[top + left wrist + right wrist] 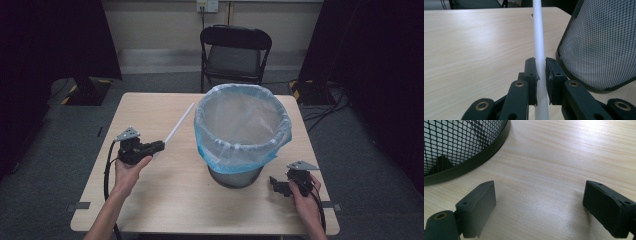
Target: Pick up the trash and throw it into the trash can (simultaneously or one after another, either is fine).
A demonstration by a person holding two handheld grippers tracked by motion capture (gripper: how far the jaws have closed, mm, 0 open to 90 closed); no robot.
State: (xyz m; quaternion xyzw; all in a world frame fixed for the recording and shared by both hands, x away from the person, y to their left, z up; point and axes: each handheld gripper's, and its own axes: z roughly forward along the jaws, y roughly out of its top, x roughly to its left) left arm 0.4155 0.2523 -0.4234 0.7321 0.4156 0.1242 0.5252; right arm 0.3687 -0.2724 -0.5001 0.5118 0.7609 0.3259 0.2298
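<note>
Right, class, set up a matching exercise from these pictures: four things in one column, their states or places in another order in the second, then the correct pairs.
Things:
1. left gripper
2. right gripper
3. bin
4. chair

States or places:
A. lined with a blue bag
B. beyond the table's far edge
C. shut on a white rod
D. open above bare table

Pairs: 1-C, 2-D, 3-A, 4-B
</note>
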